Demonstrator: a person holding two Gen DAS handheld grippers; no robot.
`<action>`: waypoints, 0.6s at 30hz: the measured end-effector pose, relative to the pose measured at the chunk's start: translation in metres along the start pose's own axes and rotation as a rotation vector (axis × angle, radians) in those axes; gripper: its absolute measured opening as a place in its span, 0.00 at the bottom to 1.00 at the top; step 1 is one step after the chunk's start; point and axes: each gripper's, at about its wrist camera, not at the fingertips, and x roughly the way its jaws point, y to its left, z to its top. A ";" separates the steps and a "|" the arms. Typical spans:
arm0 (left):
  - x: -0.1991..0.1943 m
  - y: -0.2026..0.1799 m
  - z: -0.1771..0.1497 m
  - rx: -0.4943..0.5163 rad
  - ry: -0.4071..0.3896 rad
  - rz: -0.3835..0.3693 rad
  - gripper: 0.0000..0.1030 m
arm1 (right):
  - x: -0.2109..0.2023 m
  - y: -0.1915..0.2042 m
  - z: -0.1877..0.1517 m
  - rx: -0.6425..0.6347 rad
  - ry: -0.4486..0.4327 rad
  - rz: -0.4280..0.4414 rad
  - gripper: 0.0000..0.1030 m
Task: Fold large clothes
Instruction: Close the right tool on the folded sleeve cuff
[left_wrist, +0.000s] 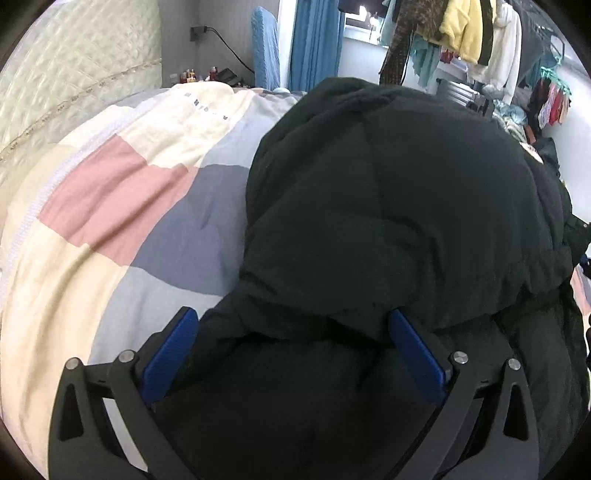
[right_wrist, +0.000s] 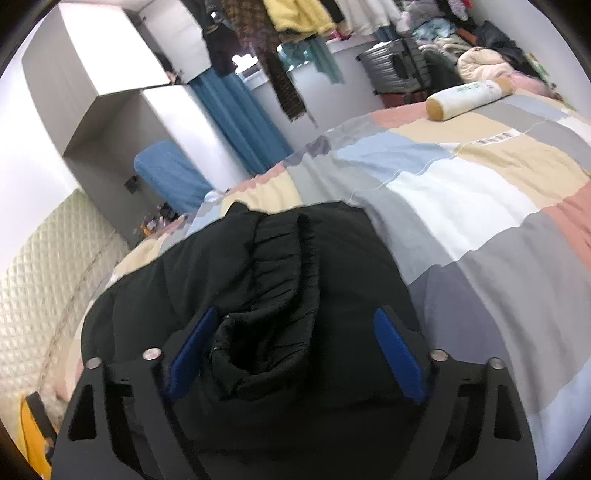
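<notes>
A large black padded jacket lies bunched on a bed with a patchwork quilt. In the left wrist view my left gripper stands wide open low over the jacket's near edge, with a fold of black fabric between the blue pads; they do not pinch it. In the right wrist view the jacket fills the foreground. Its ribbed sleeve cuff lies between the fingers of my right gripper. The left pad touches the cuff; the right one stands apart from it, so the gripper is open.
The quilt spreads to the right, with a cylindrical bolster at its far edge. A quilted headboard is on the left. Hanging clothes, a blue curtain, a suitcase and piled clothes line the far wall.
</notes>
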 end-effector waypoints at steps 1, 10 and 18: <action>-0.002 -0.001 -0.002 0.007 -0.003 0.003 1.00 | 0.002 0.001 -0.001 -0.013 0.004 0.007 0.66; 0.007 -0.019 -0.013 0.108 0.034 0.148 1.00 | -0.010 0.029 -0.006 -0.090 0.001 0.080 0.19; 0.006 -0.002 0.002 0.005 -0.055 0.307 1.00 | -0.038 0.050 0.000 -0.137 -0.080 0.132 0.17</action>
